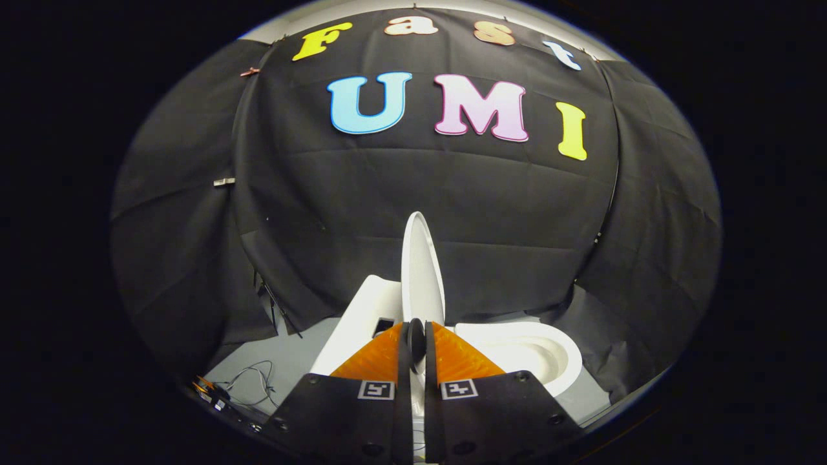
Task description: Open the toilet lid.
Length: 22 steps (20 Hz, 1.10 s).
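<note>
Two fingers point(417, 339) are pinching the raised toilet lid point(421, 265) edge just ahead; I'm judging it stiff, light, slippery plastic.

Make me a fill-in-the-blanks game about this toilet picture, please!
1. The toilet lid stands ____ instead of lying flat.
2. The gripper has its two orange fingers pressed on the lid's ____ edge.
3. Beside the lid, the white toilet bowl is ____, not covered.
4. Loose ____ lie on the grey floor beside the toilet.

Missing words: upright; lower; open; cables
</note>
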### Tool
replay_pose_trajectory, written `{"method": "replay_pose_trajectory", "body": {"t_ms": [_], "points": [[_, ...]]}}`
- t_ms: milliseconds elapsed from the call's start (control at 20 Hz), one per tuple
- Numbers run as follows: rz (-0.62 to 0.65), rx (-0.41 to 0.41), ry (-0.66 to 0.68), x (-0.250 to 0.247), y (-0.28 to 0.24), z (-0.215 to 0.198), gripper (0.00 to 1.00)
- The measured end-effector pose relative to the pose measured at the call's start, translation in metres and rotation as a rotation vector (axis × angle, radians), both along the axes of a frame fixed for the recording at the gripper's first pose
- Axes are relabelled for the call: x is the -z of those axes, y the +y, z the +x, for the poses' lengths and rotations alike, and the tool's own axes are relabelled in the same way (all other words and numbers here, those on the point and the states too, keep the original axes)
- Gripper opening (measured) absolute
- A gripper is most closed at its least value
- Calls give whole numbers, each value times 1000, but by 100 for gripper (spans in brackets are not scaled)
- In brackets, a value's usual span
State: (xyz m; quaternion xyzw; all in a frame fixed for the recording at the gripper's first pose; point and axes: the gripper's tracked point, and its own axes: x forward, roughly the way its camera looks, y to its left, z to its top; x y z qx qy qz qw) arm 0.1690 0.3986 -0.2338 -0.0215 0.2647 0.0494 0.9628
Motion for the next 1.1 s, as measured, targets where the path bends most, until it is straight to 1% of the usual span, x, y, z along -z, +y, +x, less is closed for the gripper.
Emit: {"method": "replay_pose_trajectory", "body": {"t_ms": [150, 300, 550, 600, 850, 900, 1000, 1100], "points": [[-36, -12, 3, 2, 9, 2, 12], [-86, 6, 1, 1, 2, 1, 12], [-49, 22, 54, 14, 0, -8, 15], [-46, 20, 53, 13, -1, -9, 25], [-34, 0, 11, -1, -1, -10, 91], [-41, -4, -5, -6, -3, -11, 96], [-54, -9, -35, -18, -7, -14, 98], [-37, -11, -65, -34, -13, -16, 99]]}}
